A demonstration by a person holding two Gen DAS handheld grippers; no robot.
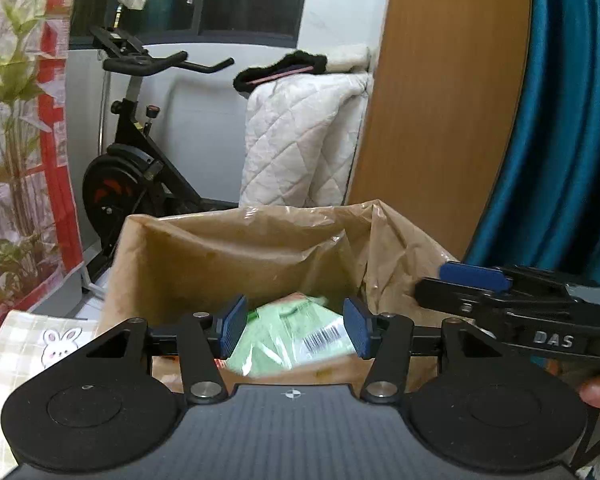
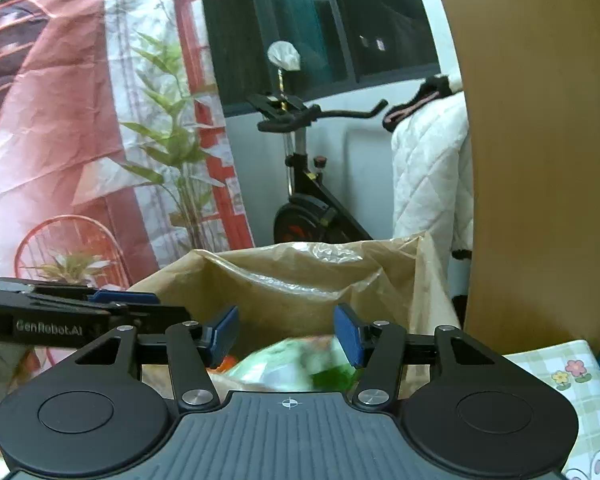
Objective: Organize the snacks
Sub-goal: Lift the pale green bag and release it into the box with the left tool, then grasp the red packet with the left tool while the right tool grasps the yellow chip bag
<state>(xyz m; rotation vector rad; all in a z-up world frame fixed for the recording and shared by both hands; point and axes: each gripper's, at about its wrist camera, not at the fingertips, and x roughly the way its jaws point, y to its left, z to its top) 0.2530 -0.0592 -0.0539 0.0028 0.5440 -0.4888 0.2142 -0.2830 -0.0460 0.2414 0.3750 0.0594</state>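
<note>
The green snack packet (image 1: 288, 332), barcode upward, lies inside the brown paper bag (image 1: 228, 256) on the checked tablecloth (image 2: 556, 372). The left gripper (image 1: 296, 326) and the right gripper (image 2: 286, 336) hang over the bag mouth, jaws parted, pads clear of the packet. An exercise bike (image 1: 132, 152) stands behind.

Left wrist view looks forward and slightly down along the left claw (image 1: 296, 330), close above the open brown paper bag (image 1: 220, 252), right wrist view likewise along the right claw (image 2: 286, 336), both share bag (image 2: 300, 280), exercise bike (image 1: 136, 160) beyond, each catches the other claw sideways
</note>
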